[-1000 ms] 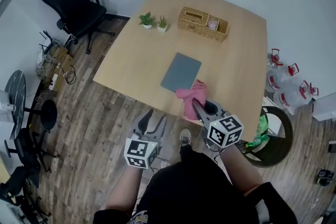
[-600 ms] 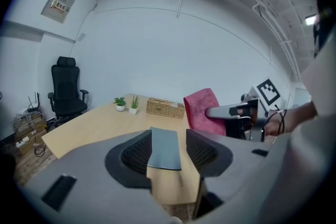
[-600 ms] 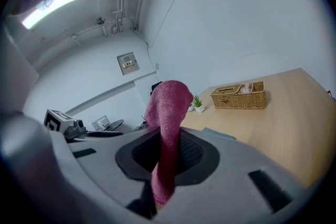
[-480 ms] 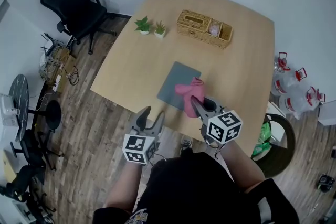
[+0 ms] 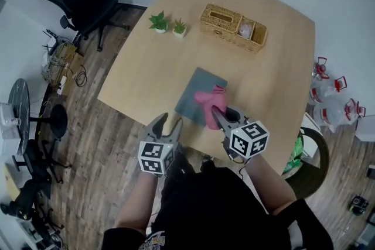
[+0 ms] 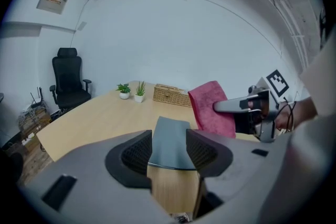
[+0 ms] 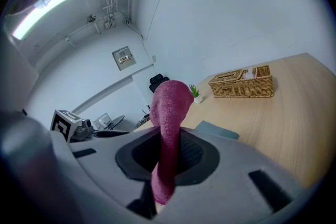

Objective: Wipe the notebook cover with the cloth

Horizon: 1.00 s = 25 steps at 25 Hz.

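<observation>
A grey notebook point(image 5: 195, 91) lies flat on the wooden table point(image 5: 152, 73), near its front edge. It also shows ahead of the left jaws as the notebook point(image 6: 169, 136), and as a grey corner point(image 7: 216, 130) in the right gripper view. My right gripper point(image 5: 221, 116) is shut on a pink cloth point(image 5: 211, 103), which hangs over the notebook's right part. The cloth point(image 7: 169, 128) stands up between the right jaws. My left gripper point(image 5: 167, 126) is open and holds nothing, just off the table's front edge, left of the notebook. The cloth point(image 6: 210, 107) appears at the right of that view.
A wicker basket point(image 5: 233, 27) stands at the table's far side, two small potted plants point(image 5: 167, 23) to its left. A black office chair point(image 5: 76, 0) is at the far left on the wood floor. Water jugs point(image 5: 331, 96) and a bin point(image 5: 307, 152) stand at the right.
Both grippers have come forward to the table. The right one has carried the pink cloth over the notebook's right part; the left one has reached the table's front edge.
</observation>
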Motion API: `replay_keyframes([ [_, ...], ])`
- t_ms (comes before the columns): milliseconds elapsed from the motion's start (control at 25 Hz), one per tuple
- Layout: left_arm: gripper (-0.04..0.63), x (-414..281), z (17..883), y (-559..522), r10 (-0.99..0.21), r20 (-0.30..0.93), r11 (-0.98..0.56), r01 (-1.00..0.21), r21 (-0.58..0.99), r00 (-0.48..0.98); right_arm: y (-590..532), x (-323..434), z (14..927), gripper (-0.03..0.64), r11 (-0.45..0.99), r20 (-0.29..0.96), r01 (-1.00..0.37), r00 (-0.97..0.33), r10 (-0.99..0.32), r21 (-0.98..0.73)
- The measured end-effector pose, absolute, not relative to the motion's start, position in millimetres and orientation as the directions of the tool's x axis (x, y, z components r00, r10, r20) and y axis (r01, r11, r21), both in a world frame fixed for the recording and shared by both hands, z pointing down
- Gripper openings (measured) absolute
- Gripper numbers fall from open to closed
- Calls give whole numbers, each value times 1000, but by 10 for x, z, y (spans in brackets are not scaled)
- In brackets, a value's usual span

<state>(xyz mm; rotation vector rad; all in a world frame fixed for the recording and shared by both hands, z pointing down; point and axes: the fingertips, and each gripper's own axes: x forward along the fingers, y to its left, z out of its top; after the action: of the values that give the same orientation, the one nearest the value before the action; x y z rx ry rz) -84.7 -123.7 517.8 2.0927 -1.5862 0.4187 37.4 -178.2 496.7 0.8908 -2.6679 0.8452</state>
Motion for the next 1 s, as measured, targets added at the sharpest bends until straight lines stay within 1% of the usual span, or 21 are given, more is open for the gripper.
replay_keyframes([
  [640,181,-1120,6221,-1633,-623,678,-329,-917,226,391,-1979,-256,5488,58,590,482,-664,-744,-463,-459],
  [1000,156,-1146,6499,-1751,-539,720,-372,-891,261,437,-1996,-635,5856,58,593,557,-657,-738,-381,-465],
])
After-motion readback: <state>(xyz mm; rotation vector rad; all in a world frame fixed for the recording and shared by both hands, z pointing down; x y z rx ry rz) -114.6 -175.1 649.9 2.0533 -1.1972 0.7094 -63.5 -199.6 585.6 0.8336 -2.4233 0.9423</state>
